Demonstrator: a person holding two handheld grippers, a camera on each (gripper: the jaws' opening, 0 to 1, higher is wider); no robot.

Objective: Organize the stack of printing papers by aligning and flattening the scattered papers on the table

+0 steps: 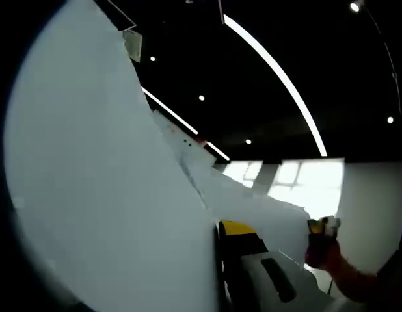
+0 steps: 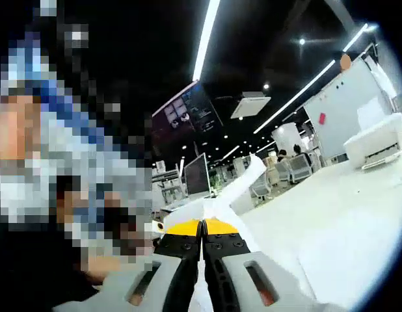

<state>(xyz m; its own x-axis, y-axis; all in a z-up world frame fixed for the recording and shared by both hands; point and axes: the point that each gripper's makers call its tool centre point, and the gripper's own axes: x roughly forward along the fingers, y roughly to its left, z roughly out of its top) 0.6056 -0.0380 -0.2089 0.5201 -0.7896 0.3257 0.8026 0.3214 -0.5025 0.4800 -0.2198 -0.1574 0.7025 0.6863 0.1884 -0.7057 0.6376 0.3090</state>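
Across the left half of the left gripper view, a big sheet of white paper is rising close in front of the camera, hiding most of the left gripper. One yellow-tipped jaw is showing against the sheet's right edge, so whether this gripper is wide or narrow cannot be told. More white paper is trailing away toward the lower right, where the other gripper, held in a person's hand, is pinching its far end. Long ceiling light strips are glowing against the dark ceiling overhead.

In the right gripper view, the right gripper is pressing its two yellow-tipped jaws together on a thin edge of the same paper, which is bending up and away from the jaws. A white surface is stretching off to the right. Behind, a dark monitor is standing among office chairs, with a white sofa at the far right.
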